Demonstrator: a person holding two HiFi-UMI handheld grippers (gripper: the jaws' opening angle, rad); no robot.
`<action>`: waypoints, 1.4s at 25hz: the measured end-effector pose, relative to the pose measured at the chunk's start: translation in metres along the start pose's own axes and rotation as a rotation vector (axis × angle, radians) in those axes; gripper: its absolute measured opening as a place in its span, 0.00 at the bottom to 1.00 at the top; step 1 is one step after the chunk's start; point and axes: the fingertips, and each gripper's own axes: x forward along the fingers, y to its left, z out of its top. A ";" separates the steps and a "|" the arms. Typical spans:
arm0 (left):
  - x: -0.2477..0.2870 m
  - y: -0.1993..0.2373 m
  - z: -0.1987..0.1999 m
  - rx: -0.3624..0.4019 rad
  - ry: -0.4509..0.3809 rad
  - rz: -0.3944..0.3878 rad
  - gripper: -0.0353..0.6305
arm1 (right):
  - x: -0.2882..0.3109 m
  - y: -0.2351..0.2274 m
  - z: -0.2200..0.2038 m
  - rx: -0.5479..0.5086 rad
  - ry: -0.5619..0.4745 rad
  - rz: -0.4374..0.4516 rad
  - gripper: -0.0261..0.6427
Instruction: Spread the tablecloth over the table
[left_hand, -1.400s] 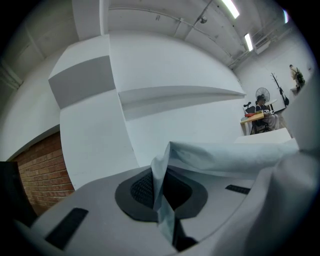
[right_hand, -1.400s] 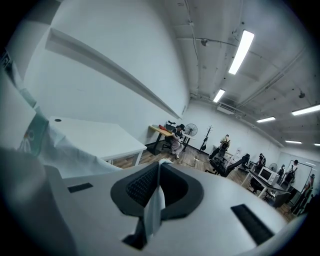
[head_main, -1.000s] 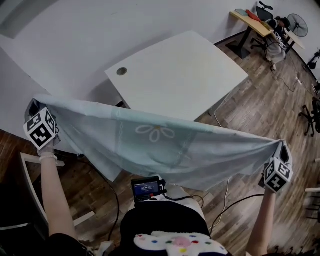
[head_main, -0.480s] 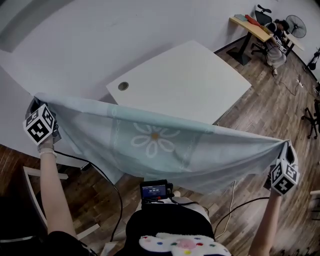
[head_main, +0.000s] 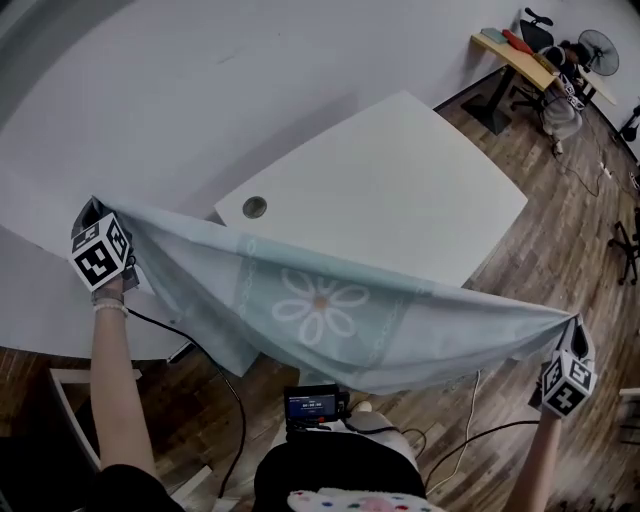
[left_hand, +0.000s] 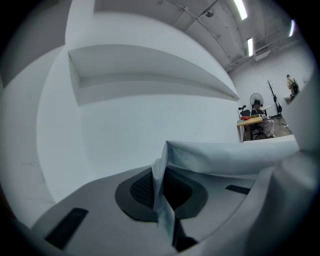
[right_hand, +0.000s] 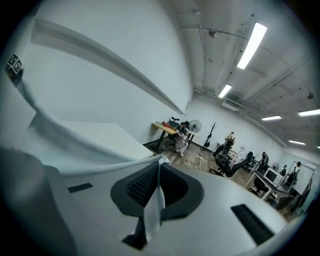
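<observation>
Looking down from the head view, the tablecloth (head_main: 330, 300) hangs in the air, pulled long between two hands. The left gripper (head_main: 99, 224) pinches one corner, up beside the white wall. The right gripper (head_main: 573, 343) pinches the other corner, low over the wooden floor (head_main: 560, 240). The white table (head_main: 400, 170) is just past the cloth. A second ago the round hole (head_main: 254, 207) in the table was well away from the cloth's top edge; now it sits just above that edge. The white flower (head_main: 320, 303) on the cloth was squashed and thin before; now it shows whole. A small screen (head_main: 314, 405) sits at the person's middle.

From the left gripper view, the left gripper (left_hand: 162, 192) has its jaws squeezed tight together on a fold of the tablecloth (left_hand: 225, 157), which runs off to the right.

From the right gripper view, the right gripper (right_hand: 156, 192) is also squeezed tight on a thin bit of the tablecloth (right_hand: 75, 145). The cloth stretches off to the left, with the table (right_hand: 100, 132) behind it.
</observation>
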 end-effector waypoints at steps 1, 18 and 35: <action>0.011 -0.004 -0.001 0.005 0.008 -0.009 0.08 | 0.003 0.003 -0.001 -0.004 0.015 -0.002 0.09; 0.231 -0.129 0.007 0.157 0.078 -0.241 0.08 | 0.058 0.067 0.005 -0.017 0.191 -0.104 0.09; 0.311 -0.313 0.090 0.406 -0.007 -0.441 0.08 | 0.085 0.032 -0.008 0.007 0.274 -0.237 0.09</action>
